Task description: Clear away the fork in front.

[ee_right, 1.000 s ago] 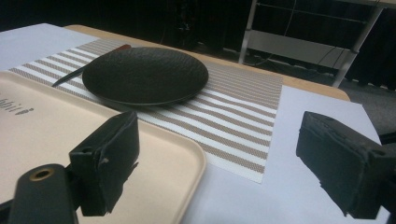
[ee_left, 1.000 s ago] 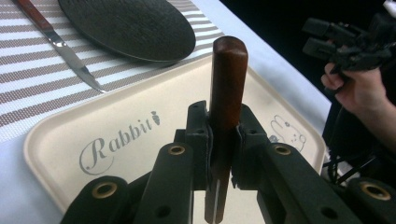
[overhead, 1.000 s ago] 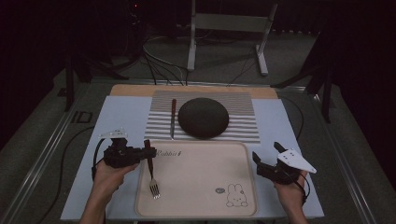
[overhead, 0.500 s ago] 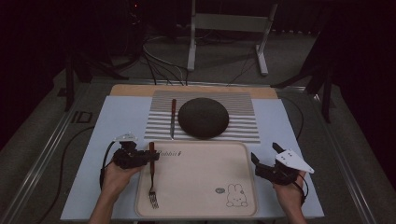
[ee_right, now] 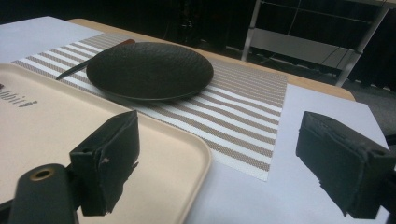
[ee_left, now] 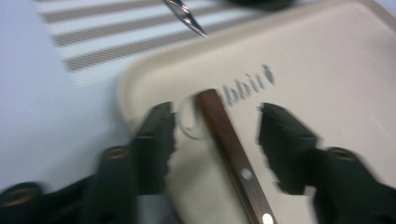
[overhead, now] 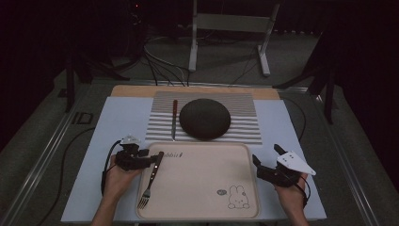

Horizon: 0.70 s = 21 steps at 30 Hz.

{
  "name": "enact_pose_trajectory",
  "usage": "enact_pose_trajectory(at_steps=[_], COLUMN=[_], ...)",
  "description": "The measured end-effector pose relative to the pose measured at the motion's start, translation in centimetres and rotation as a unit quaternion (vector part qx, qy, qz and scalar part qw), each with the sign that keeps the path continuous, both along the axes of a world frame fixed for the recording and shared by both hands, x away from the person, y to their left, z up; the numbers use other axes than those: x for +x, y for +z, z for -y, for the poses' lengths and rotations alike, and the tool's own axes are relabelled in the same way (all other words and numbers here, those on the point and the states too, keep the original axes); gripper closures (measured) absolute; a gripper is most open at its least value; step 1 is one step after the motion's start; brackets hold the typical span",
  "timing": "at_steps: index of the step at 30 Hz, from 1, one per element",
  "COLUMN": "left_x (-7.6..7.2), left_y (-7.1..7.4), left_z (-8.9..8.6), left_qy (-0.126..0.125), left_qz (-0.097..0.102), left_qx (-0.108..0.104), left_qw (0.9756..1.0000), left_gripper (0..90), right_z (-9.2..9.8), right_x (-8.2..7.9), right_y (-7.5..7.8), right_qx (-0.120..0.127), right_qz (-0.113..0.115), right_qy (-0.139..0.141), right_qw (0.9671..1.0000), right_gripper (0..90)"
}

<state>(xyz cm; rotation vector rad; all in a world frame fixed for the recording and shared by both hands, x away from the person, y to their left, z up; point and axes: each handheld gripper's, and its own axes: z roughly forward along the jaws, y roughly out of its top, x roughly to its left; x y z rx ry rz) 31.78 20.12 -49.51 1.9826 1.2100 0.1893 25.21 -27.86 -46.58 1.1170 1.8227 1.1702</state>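
Observation:
A fork (overhead: 149,181) with a brown wooden handle (ee_left: 229,140) lies on the left side of the beige tray (overhead: 202,188), tines toward the person. My left gripper (overhead: 151,161) sits low at the tray's left rim. Its jaws have just been opening and now stand apart on either side of the handle without touching it (ee_left: 217,112). My right gripper (overhead: 267,155) hovers open by the tray's right edge, nothing between its jaws (ee_right: 219,126).
A black plate (overhead: 204,118) rests on a striped placemat (overhead: 244,132) behind the tray. A wooden-handled knife (overhead: 174,115) lies on the mat left of the plate. A pale blue sheet (overhead: 117,122) covers the table, with cables and a metal stand beyond.
The left gripper came down toward the tray with the fork, then its jaws opened and let go of the handle. The fork now lies on the tray. The right gripper stayed put.

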Motion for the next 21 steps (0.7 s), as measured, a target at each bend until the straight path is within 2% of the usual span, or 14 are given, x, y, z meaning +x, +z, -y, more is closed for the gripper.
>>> enact_pose_trajectory(at_steps=[2, 5, 8, 10, 11, 12, 13, 14, 16, 18, 20, 21], left_x=[-0.2, -0.7, -1.3, -1.9, -1.9, -2.4, -2.6, -2.8, -3.3, -3.7, -4.0, -4.0], left_y=[0.4, 1.4, 2.7, 3.7, 3.7, 4.5, 4.9, 5.2, 5.8, 6.2, 6.5, 6.5], left_z=[-0.3, -1.1, -1.7, -2.1, -2.1, -2.4, -2.6, -2.8, -3.3, -3.7, -4.2, -4.2], left_qy=[0.018, 0.046, 0.067, 0.08, 0.08, 0.087, 0.087, 0.089, 0.095, 0.101, 0.105, 0.105], left_qz=[0.017, 0.056, 0.102, 0.135, 0.135, 0.159, 0.174, 0.183, 0.205, 0.226, 0.237, 0.237], left_qx=[-0.007, -0.022, -0.04, -0.056, -0.056, -0.064, -0.071, -0.073, -0.087, -0.085, -0.086, -0.086], left_qw=[0.9997, 0.9971, 0.9917, 0.986, 0.986, 0.9813, 0.9783, 0.9762, 0.9703, 0.965, 0.9621, 0.9621], left_gripper=[31.6, 18.7, 13.0, 9.7, 8.1, 6.7, 3.3, 0.5, 0.0, 0.0, 0.0, 0.0], right_z=[0.1, 0.2, 0.4, 0.5, 0.5, 0.6, 0.6, 0.6, 0.7, 0.8, 1.0, 1.0], right_x=[0.0, -0.2, -0.3, -0.4, -0.5, -0.6, -0.6, -0.7, -0.8, -1.0, -1.2, -1.2], right_y=[0.0, 0.1, 0.3, 0.4, 0.4, 0.5, 0.5, 0.5, 0.5, 0.6, 0.6, 0.6], right_qx=[0.001, 0.007, 0.012, 0.019, 0.02, 0.022, 0.023, 0.024, 0.024, 0.027, 0.029, 0.029], right_qz=[0.001, 0.001, 0.003, 0.003, 0.004, 0.005, 0.005, 0.007, 0.009, 0.012, 0.016, 0.016], right_qy=[0.0, -0.001, -0.001, 0.0, -0.001, -0.001, 0.0, 0.001, 0.003, 0.006, 0.006, 0.006], right_qw=[1.0, 1.0, 0.9999, 0.9998, 0.9998, 0.9998, 0.9997, 0.9997, 0.9997, 0.9996, 0.9994, 0.9994], right_gripper=[13.4, 13.4, 13.1, 12.9, 13.1, 13.1, 13.1, 13.0, 12.9, 12.7, 12.7, 12.7])
